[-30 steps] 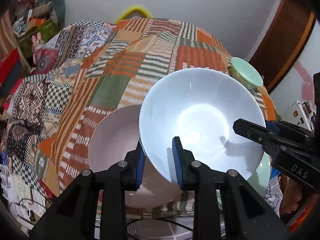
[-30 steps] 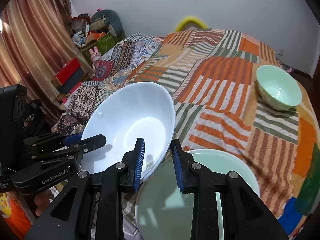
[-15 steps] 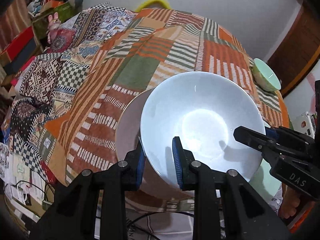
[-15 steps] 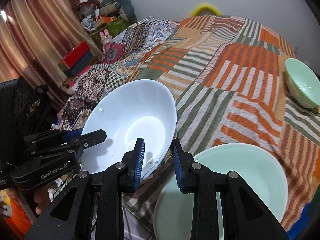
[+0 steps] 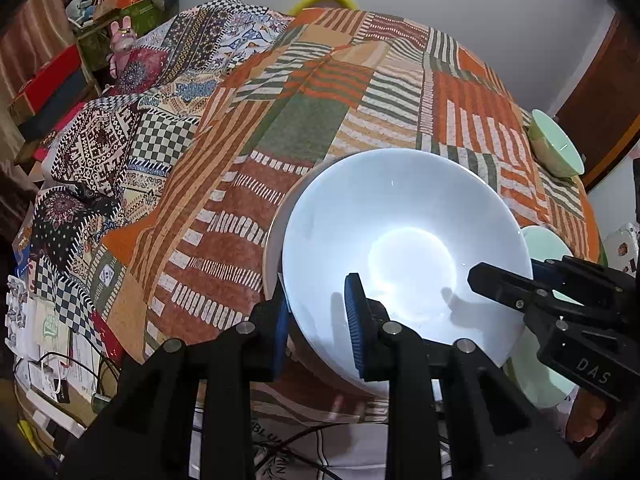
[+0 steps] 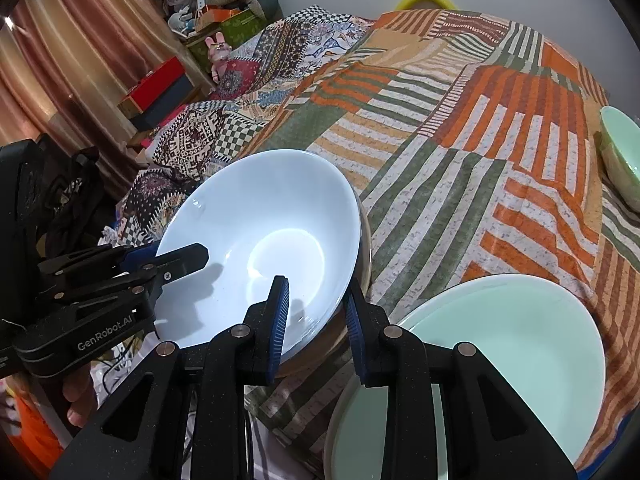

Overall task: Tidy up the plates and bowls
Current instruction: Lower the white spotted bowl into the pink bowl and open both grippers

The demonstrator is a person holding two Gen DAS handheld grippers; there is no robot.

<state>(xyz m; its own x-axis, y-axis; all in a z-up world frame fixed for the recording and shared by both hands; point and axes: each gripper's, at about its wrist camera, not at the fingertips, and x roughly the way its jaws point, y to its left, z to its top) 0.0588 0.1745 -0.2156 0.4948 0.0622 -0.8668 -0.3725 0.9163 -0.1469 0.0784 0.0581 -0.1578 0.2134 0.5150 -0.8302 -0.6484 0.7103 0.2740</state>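
Both grippers, left gripper [image 5: 318, 320] and right gripper [image 6: 316, 312], pinch the white bowl [image 5: 404, 248] rim; it may clink or tip onto the plate [image 5: 276, 220] peeking out at nine o'clock

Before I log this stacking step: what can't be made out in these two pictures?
- Pink plate, left view: only a sliver shows; the white bowl covers it, so contact is unclear.
- Green plate, right view: near part hidden by the right gripper.
- Small green bowl, right view: cut by the edge.

bowls: 2 [image 5: 404, 248] [image 5: 556, 148] | plates: 2 [image 6: 500, 352] [image 5: 274, 240] | hand-held grippers: 2 [image 5: 318, 316] [image 6: 316, 312]
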